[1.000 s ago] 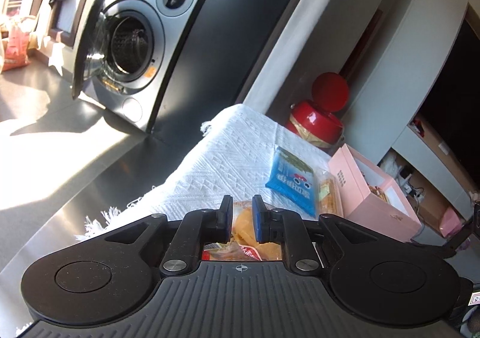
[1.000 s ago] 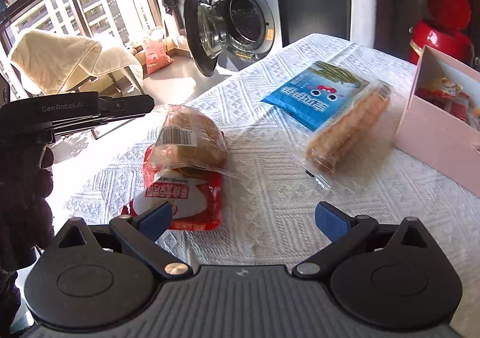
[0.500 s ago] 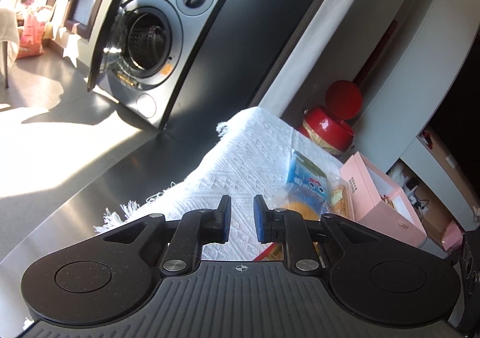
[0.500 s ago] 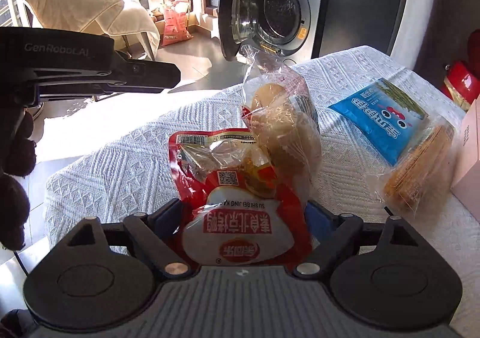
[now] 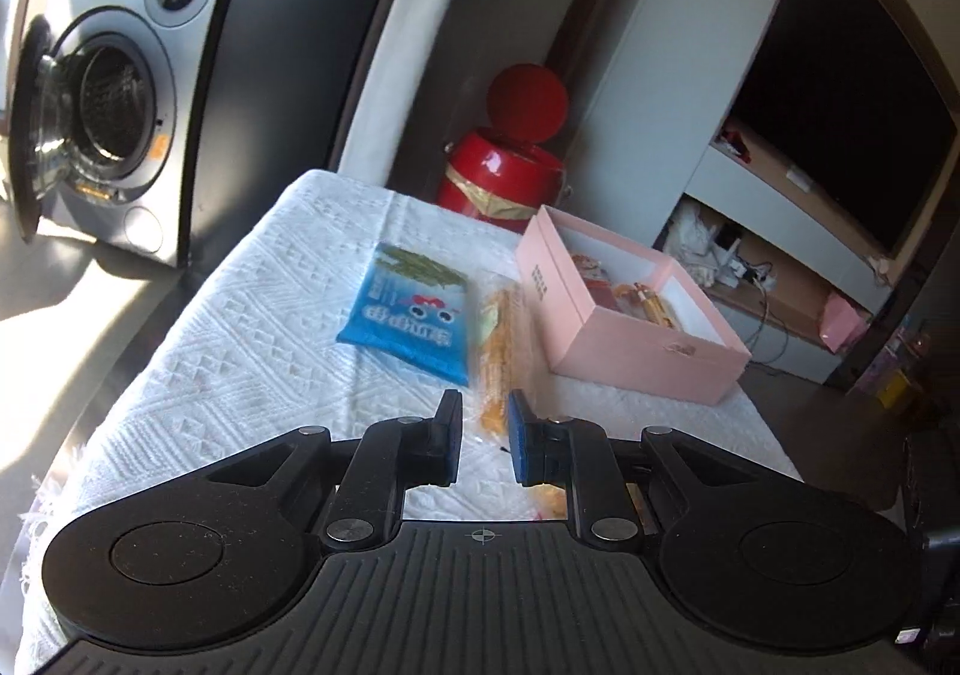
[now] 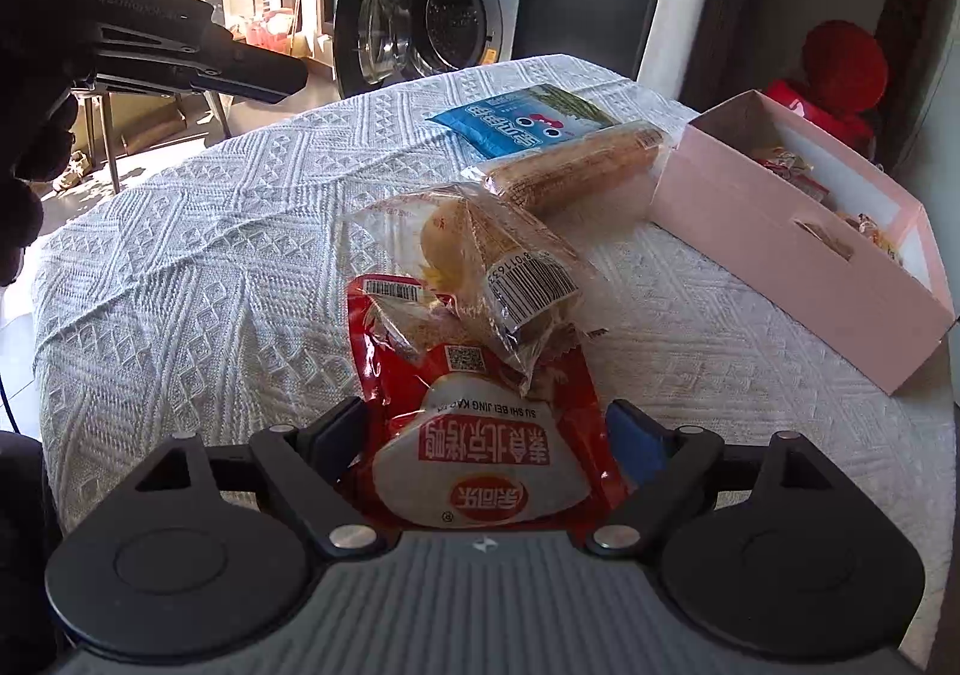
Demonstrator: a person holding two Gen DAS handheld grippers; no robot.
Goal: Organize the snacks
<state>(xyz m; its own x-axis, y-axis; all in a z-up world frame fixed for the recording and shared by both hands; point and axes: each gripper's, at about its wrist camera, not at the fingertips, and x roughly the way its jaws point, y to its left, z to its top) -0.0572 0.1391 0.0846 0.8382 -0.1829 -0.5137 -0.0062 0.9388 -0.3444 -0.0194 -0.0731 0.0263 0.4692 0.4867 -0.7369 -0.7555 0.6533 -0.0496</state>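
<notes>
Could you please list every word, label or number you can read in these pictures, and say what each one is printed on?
"SU SHI BEI JING KAO": red snack packet held in the right gripper, seen upside down.
Large Chinese characters and round logo: same packet.
Partial barcode digits "01653": clear bread bag.
Chinese characters: blue packet.
Left gripper housing lettering: too blurred.
Pink box print: too small.

Left gripper [image 5: 485,438]: matte black body, ribbed top plate with a small crosshair mark, two round discs either side, silver screws at the linkage pivots, blue pads on the fingers [image 5: 523,447]. Right gripper [image 6: 487,438]: grey ribbed plate, same discs, silver screws, blue pads. Upper left of the right view, a black-gloved hand [image 6: 27,135].
</notes>
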